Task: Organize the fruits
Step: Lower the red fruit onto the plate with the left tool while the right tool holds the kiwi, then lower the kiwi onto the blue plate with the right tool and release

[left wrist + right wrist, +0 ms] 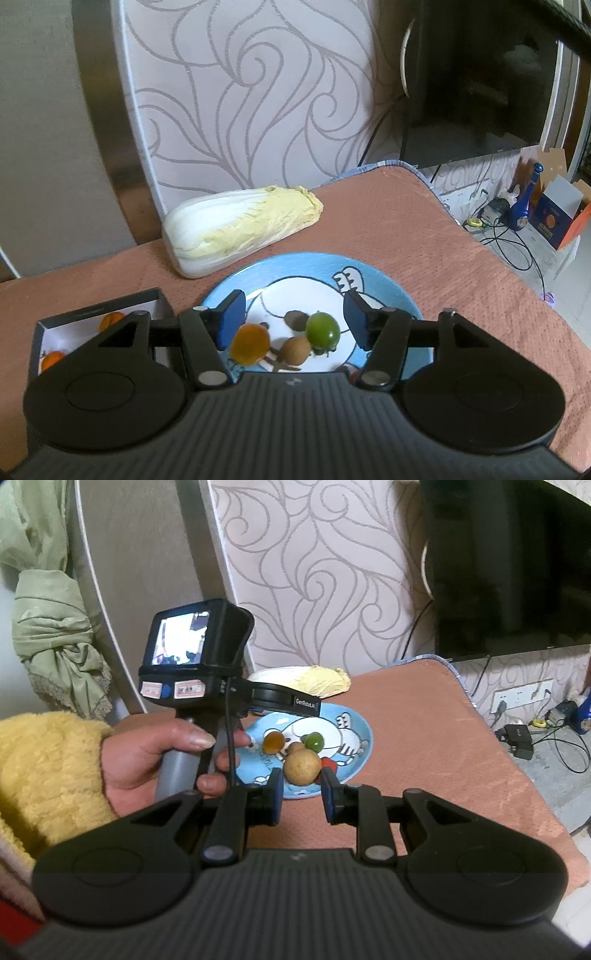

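Hovering over the blue plate [388,284], the left gripper [293,319] has its jaws spread wide and empty, with the orange tomato [250,343], the green tomato [322,328] and a small brown fruit [294,350] all sitting on the plate between and below its blue pads [231,317]. The right gripper [302,794] hangs at the plate's near rim, jaws apart, with a bigger brown fruit [301,767] lined up in the gap; I can't tell whether the pads touch it, but it looks loose. Here's the danger: these fruits are round and crowded, so a closing pad could nudge one and send it rolling off the plate onto the pink cloth [461,266]. Squeeze the orange tomato too hard and it may split. Both grippers work the same plate, so they could bump. The box [155,302] with orange fruit sits just left of the plate, and a hurried carry could clip its wall. The cabbage [240,229] lies behind, clear of all this.
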`<state>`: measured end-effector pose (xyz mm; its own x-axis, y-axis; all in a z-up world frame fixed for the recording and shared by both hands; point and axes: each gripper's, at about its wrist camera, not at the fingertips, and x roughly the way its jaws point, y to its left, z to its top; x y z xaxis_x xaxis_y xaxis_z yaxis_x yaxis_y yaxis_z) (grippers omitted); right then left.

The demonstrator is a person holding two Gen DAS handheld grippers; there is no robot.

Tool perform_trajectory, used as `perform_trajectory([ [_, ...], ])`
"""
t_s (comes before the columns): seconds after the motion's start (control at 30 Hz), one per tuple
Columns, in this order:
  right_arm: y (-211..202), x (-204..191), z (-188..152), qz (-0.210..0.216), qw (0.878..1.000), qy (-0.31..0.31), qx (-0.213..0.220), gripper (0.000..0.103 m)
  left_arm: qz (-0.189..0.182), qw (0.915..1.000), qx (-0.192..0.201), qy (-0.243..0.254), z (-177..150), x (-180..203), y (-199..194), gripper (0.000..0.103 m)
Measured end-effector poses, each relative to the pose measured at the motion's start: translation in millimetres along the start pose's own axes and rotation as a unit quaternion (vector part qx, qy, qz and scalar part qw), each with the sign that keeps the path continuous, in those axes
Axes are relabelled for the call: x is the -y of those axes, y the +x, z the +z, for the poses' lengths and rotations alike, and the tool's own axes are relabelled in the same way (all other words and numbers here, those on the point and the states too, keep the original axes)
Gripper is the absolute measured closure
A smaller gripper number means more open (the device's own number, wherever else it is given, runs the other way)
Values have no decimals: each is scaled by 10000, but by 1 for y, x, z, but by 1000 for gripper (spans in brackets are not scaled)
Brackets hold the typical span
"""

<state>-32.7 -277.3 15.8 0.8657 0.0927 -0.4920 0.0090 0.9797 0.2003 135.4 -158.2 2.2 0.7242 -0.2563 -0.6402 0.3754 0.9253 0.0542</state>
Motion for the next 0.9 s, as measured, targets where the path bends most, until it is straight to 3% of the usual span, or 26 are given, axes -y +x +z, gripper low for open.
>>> perform_trajectory([
  [0.37,6,-14,2,288,9995,-139,-20,79,119,9998,63,-116,-5,-17,-22,32],
  [0.5,6,-13,5,294,9995,-110,82,79,199,9997,97,-136,-8,-22,-29,25],
  [0.9,16,-15,12,402,9990,-97,183,79,339,9990,132,-259,-16,-39,-48,24],
])
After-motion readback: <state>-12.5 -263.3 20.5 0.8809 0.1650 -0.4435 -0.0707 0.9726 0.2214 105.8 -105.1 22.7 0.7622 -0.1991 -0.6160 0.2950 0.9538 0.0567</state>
